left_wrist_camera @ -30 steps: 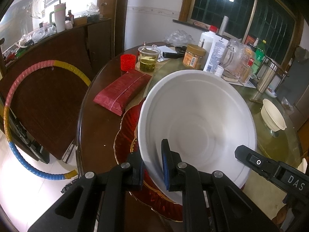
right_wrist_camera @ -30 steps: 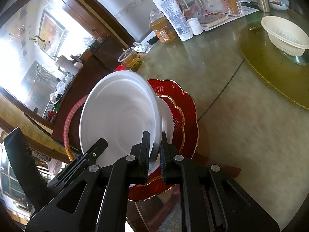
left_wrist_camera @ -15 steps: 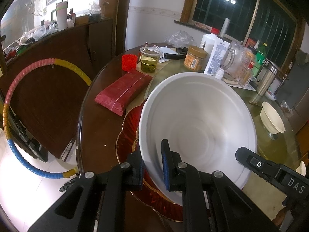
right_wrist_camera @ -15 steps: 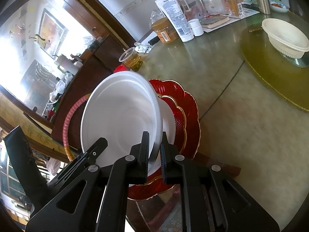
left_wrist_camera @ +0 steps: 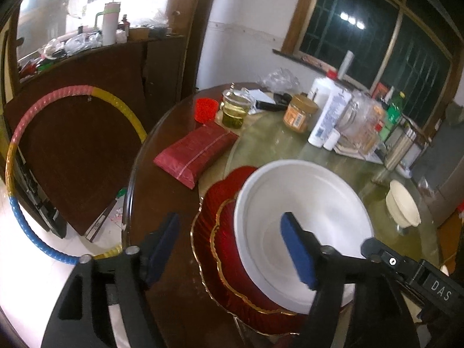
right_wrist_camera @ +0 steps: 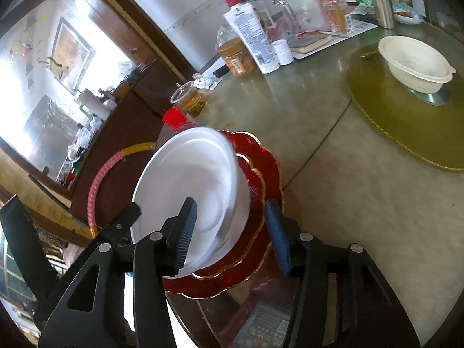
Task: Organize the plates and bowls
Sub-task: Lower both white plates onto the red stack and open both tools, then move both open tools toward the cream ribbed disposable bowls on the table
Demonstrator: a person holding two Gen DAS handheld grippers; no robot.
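A big white bowl rests on two stacked red plates with gold rims at the near edge of the round table. My left gripper is opening; its jaws straddle the bowl's near-left rim without pressing it. My right gripper is opening too, one pad inside the bowl, the other outside over the red plates, and neither touches. A cream bowl stands farther off on a gold mat.
Behind the plates lie a red packet, a red cup, a glass of tea, a jar, a white tube and bottles. A hoop leans on a dark cabinet to the left.
Both grippers were shut on the white bowl's rim and now stand apart from it. The bowl has settled lower onto the red plates.
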